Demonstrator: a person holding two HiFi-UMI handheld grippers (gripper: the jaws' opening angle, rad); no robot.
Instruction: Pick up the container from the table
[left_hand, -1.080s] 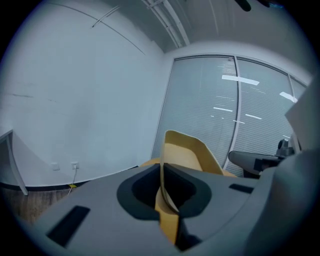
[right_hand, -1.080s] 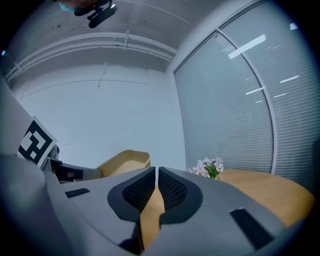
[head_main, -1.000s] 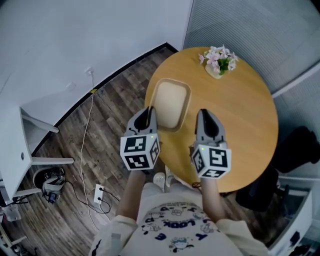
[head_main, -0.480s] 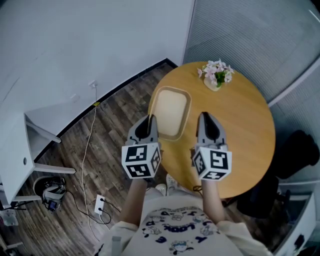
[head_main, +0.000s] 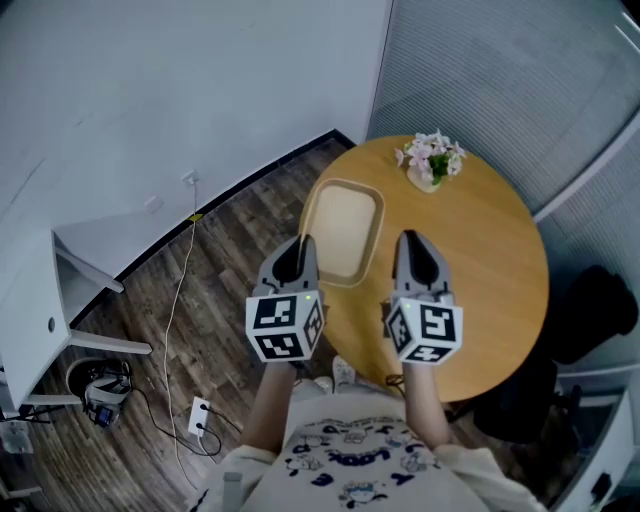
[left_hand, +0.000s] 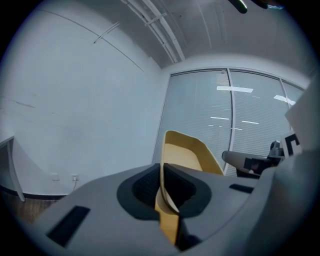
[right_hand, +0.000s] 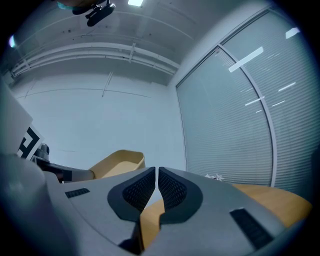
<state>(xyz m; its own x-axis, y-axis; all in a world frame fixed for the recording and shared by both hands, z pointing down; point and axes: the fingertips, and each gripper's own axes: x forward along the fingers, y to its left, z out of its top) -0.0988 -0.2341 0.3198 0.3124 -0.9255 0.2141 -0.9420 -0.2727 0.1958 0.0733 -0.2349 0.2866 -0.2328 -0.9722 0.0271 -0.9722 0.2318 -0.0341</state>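
Observation:
The container (head_main: 345, 228) is a shallow tan tray with rounded corners at the left part of the round wooden table (head_main: 480, 260). My left gripper (head_main: 297, 250) is at its near left corner. In the left gripper view the jaws of the left gripper (left_hand: 162, 175) are shut on the thin rim of the container (left_hand: 182, 155), which tilts up ahead of them. My right gripper (head_main: 412, 245) hovers over the table just right of the tray. The right gripper (right_hand: 157, 182) is shut with nothing between its pads, and the container (right_hand: 117, 162) shows to its left.
A small vase of pink flowers (head_main: 430, 160) stands at the table's far side. A white desk (head_main: 30, 300) is at the left, and a cable and power strip (head_main: 200, 410) lie on the wood floor. A dark bag or seat (head_main: 590, 310) sits right of the table.
The table, tray and flowers have slid a little down and in within the head view. Both grippers keep their places by the tray, the left one still on its rim.

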